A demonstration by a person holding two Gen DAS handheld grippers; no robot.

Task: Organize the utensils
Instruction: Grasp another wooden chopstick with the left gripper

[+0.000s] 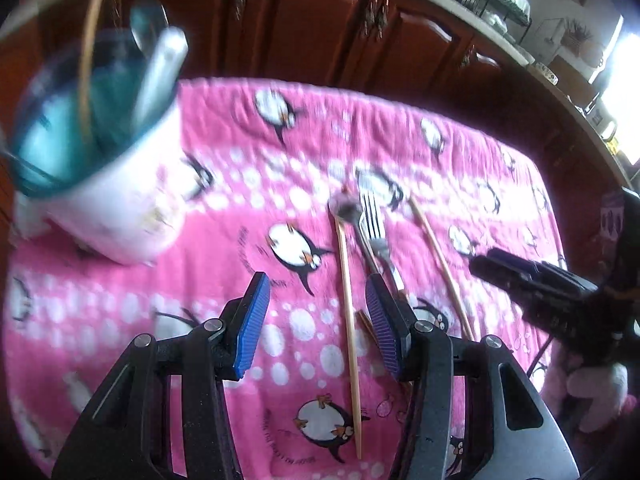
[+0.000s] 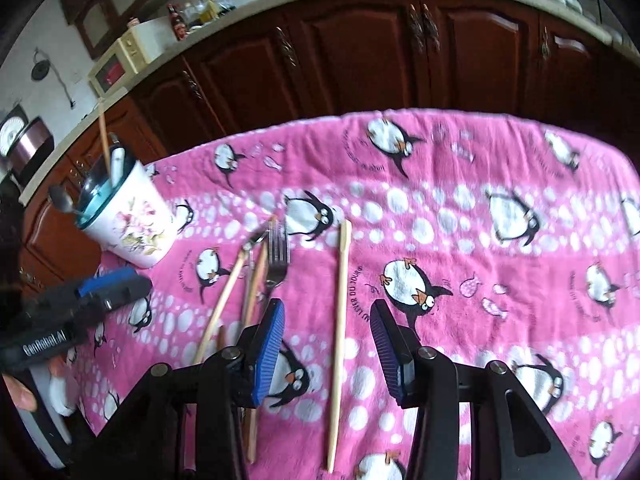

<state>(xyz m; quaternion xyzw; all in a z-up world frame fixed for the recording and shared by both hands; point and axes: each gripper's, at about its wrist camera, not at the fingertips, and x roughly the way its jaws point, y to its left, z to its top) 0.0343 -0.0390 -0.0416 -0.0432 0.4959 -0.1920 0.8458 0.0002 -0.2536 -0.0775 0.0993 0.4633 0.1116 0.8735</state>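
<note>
Fingers (image 2: 382, 332) of both grippers gape empty; chopstick (image 2: 339, 332) lies lengthwise between the right pair.

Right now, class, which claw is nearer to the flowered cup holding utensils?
Left. The left claw is beside the cup; the right claw is farther away, over a lone chopstick.

Daylit, motion-blurred (left view worst), fisheye-warped edges.
</note>
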